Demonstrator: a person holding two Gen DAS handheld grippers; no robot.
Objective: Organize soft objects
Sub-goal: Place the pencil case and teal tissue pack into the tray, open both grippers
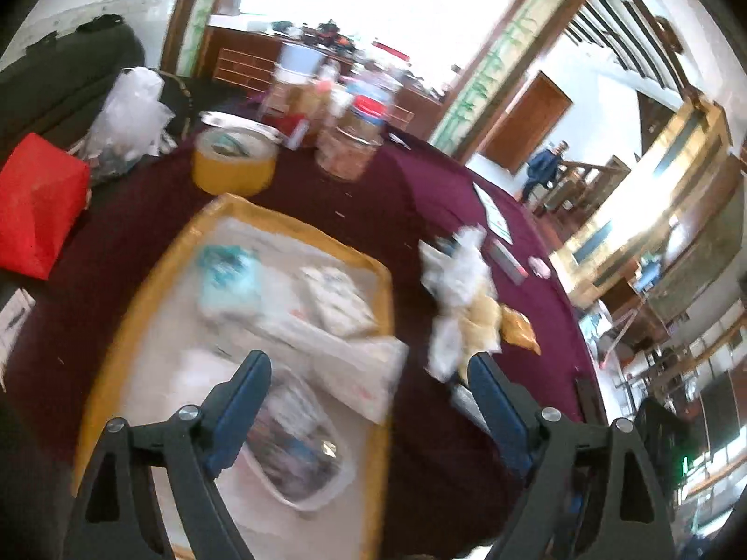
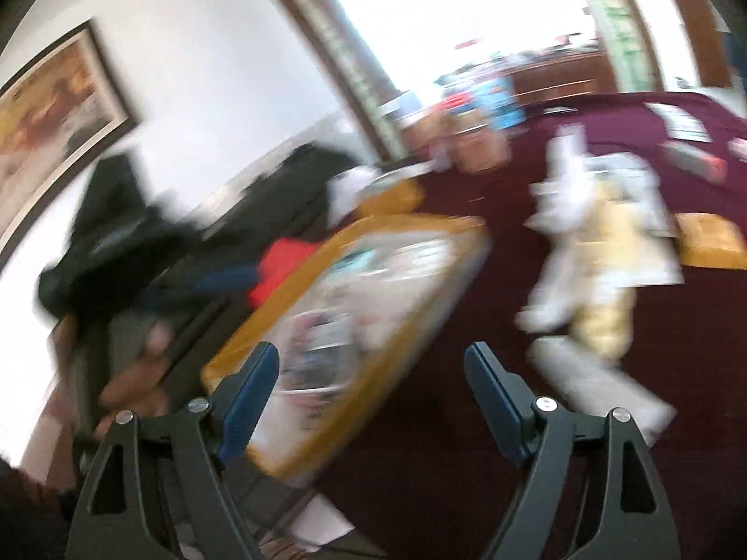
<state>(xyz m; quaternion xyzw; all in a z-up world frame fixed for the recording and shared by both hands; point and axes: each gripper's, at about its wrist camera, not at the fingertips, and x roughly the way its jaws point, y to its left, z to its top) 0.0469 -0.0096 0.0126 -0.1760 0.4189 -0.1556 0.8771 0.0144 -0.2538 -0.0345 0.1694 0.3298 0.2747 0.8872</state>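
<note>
On the bench (image 1: 140, 242), near its left edge, a yellow-rimmed tray (image 1: 373, 420) is seen, already loaded with several soft packets (image 1: 336, 298). Toward the right edge, a loose pile of white and yellow soft bags (image 1: 462, 298) is left on the maroon cloth. A bag could be missed or dragged off the bench, since both views are smeared by motion. The left tongs (image 1: 369, 368) are spread wide over the tray, holding nothing. The right tongs (image 2: 371, 359) are likewise spread and empty.

No legible text; packets in tray (image 1: 140, 298) perhaps printed, blurred.
</note>
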